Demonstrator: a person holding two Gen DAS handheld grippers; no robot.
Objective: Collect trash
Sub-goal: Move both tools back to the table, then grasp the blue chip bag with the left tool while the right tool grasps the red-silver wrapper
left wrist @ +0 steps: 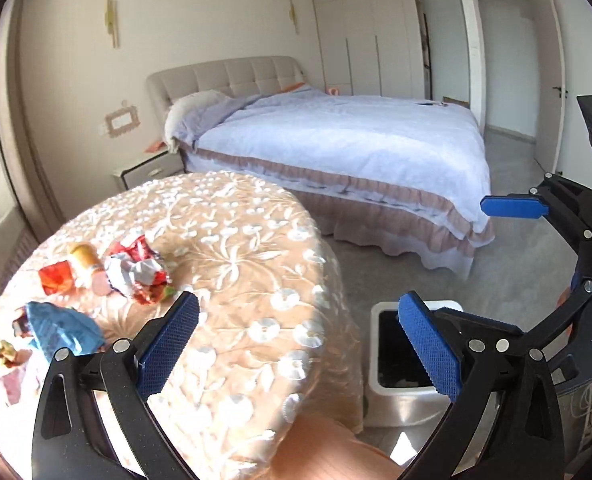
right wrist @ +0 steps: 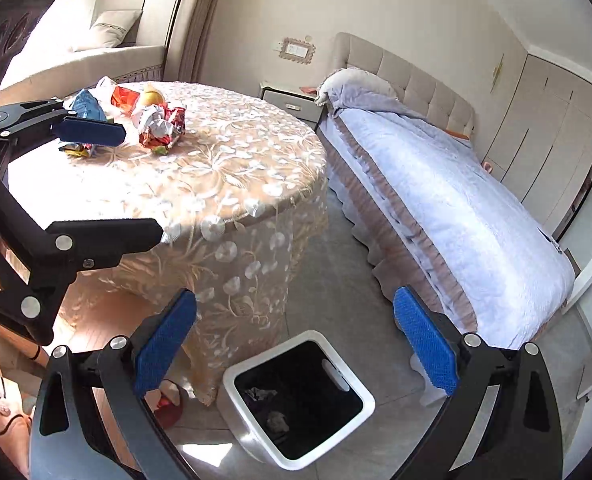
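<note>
Trash lies at the left of the round lace-covered table (left wrist: 231,280): a crumpled red and white wrapper (left wrist: 135,276) (right wrist: 161,128), a yellow bottle (left wrist: 84,259), a red wrapper (left wrist: 55,278) and a blue bag (left wrist: 61,328) (right wrist: 87,106). My left gripper (left wrist: 298,346) hovers open and empty above the table's near edge, right of the trash. My right gripper (right wrist: 293,344) is open and empty above the white bin (right wrist: 267,359) (left wrist: 376,360), which stands on the floor beside the table. A few scraps (right wrist: 277,420) rest on the bin's black liner.
A bed (left wrist: 356,140) with a pale blue cover stands beyond the table, with grey floor (right wrist: 336,280) between them. A nightstand (right wrist: 287,98) sits by the headboard. Wardrobes (left wrist: 360,36) line the far wall. A red slipper (right wrist: 169,410) shows under the tablecloth.
</note>
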